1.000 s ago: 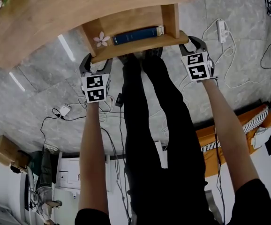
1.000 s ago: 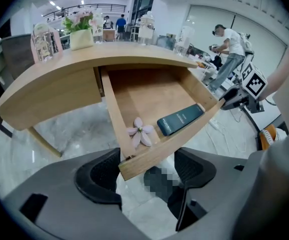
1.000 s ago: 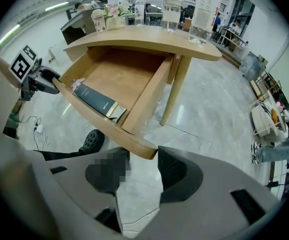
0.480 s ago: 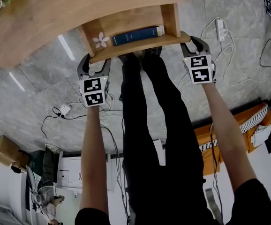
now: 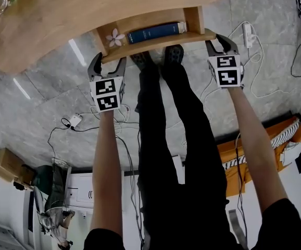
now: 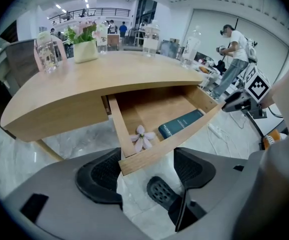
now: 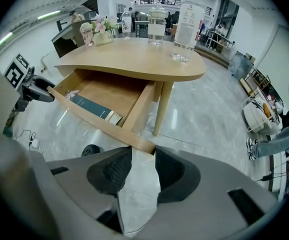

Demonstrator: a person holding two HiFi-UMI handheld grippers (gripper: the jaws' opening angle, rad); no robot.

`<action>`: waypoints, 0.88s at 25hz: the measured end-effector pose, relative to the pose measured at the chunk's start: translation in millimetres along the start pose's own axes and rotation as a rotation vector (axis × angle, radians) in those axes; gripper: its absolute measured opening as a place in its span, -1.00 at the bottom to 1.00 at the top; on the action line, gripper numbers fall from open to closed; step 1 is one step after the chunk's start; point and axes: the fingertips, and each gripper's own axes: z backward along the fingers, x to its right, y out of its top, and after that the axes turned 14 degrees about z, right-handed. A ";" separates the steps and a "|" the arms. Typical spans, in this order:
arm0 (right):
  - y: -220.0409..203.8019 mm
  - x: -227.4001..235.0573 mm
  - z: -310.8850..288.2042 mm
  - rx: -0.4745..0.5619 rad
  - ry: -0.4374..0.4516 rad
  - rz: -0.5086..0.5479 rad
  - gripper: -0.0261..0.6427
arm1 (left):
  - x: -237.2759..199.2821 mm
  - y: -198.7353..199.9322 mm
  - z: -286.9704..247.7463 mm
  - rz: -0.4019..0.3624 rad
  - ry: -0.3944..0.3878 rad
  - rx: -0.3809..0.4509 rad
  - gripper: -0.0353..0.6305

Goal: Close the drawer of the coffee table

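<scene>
Drawer (image 6: 154, 109): light wood, pulled well out from under the wooden surface (image 6: 94, 79), front board toward the person.

Inside the drawer:
- 1 dark blue book (image 6: 181, 124), flat, along the front board.
- 1 pale pink flower (image 6: 143, 138), in the drawer's left front corner.

Tongs:
- Left tongs (image 5: 108, 61) are at the drawer front's left corner. The jaws are wide and the corner lies between them, pads not pressing.
- Right tongs (image 5: 221, 42) are at the drawer front's right corner. The gap is narrower and the jaws are closing, with the corner at the tips.

The drawer's rear is hidden under the surface. The head view cuts the surface off behind the drawer.

On the surface behind the drawer: 1 clear bottle (image 7: 189, 21) and 1 vase (image 6: 86, 49) of flowers. Below the drawer: grey stone floor (image 5: 46, 103), white cables (image 5: 254, 82) and the person's dark shoes (image 5: 174, 53).
</scene>
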 end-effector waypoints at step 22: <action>70.8 49.5 -26.9 0.070 -0.106 -0.043 -0.50 | -30.1 84.4 -30.8 -0.011 0.014 0.097 0.12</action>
